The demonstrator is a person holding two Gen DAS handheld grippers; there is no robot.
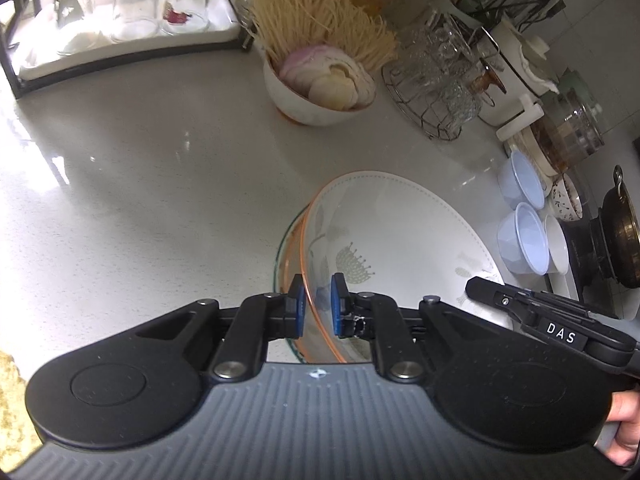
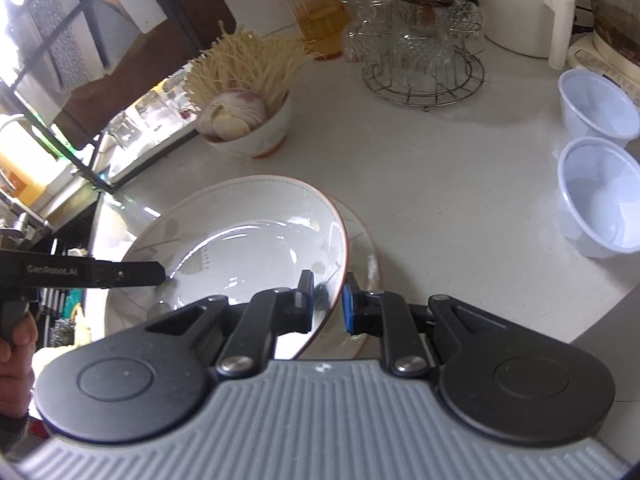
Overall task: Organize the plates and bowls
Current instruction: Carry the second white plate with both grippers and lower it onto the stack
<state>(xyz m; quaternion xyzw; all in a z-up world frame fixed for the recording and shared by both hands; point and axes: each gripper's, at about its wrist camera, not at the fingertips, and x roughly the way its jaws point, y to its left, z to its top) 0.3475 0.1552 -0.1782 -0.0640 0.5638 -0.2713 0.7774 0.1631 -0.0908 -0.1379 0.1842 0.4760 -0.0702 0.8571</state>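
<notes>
bowl [image 2: 256,236] over plate [image 2: 360,232], mid-surface | left gripper [image 1: 317,305] clamped on its left rim, right gripper [image 2: 326,294] on right rim | opposite-side grips keep it level for stacking

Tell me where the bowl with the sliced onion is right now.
The onion bowl sits at the back of the counter, between the glass tray and the wire rack.

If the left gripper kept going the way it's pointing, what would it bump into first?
It is already there: the left gripper is pinching the rim of the big bowl. Pushing on, it would probably press that bowl down onto the counter, though depth is hard to judge.
</notes>
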